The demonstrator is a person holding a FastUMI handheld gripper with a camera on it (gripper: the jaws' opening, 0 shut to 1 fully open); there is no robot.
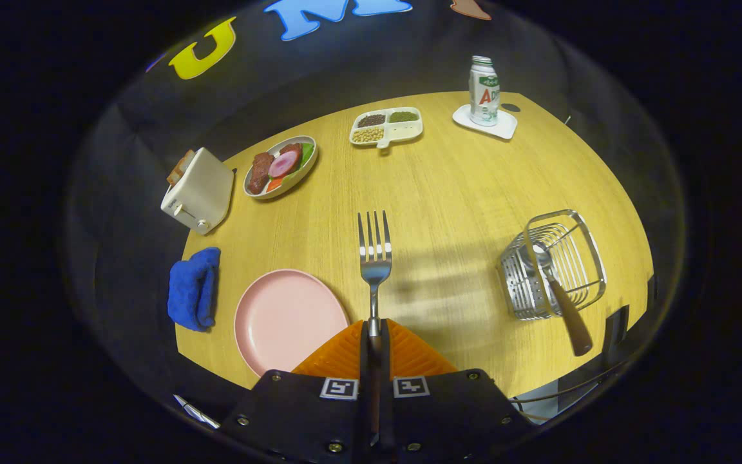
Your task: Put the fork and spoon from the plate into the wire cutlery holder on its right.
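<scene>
The fingers [374, 338] are pressed together on the handle of the fork [375, 254], which points forward, tines up, above the counter [461, 187]. Its handle end is hidden between them. The pink plate [284, 319] lies bare just left. Farther right, the spoon [554, 290] leans in the wire holder [554, 264].

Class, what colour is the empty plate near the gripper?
Pale pink plate, clearest in the gripper view, left of the gripper clamping the fork.

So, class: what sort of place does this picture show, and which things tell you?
Probably a staged dining table in a recording booth: a wooden table set with a toaster, a plate of food and a wire cutlery holder. The gripper is shut on a fork.
</scene>
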